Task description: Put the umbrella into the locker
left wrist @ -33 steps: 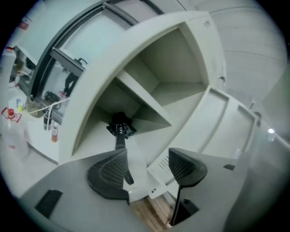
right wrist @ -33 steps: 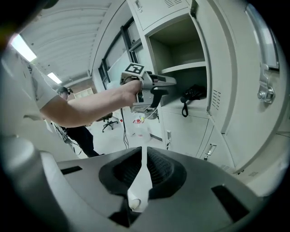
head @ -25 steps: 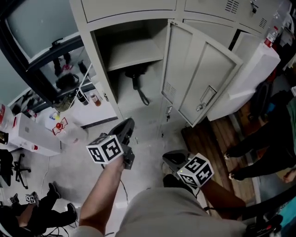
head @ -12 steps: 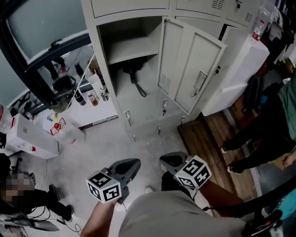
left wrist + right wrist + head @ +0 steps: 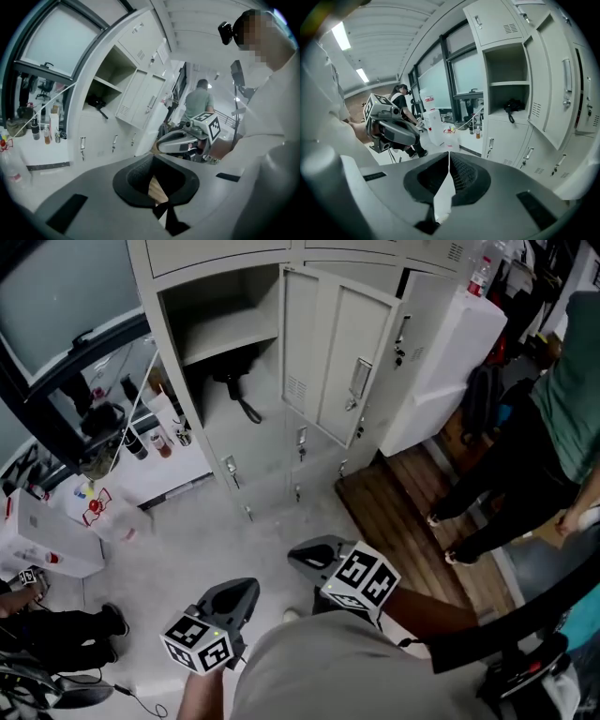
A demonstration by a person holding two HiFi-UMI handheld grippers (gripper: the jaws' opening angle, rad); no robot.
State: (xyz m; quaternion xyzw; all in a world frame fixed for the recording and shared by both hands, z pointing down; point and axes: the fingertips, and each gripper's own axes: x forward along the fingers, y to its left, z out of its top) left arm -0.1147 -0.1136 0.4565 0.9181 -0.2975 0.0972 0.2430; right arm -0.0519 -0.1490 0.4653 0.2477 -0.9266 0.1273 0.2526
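Note:
The black umbrella (image 5: 233, 387) lies in the open locker compartment (image 5: 217, 334) under its shelf, its handle hanging down. It also shows small in the left gripper view (image 5: 97, 101) and the right gripper view (image 5: 510, 106). The locker door (image 5: 328, 357) stands swung open to the right. My left gripper (image 5: 246, 590) is low by my body, far from the locker, shut with nothing in it (image 5: 151, 157). My right gripper (image 5: 305, 554) sits beside it, pads together and empty (image 5: 449, 153).
A white cabinet (image 5: 441, 352) with a red-capped bottle (image 5: 479, 276) stands right of the door. People stand on the wooden floor (image 5: 403, 512) at right. A low white table (image 5: 159, 470) with bottles is left of the locker, and someone sits at bottom left (image 5: 66, 629).
My left gripper has drawn back from the locker and down toward my body. The right gripper has shifted a little left. The locker looks farther away. The umbrella stays inside.

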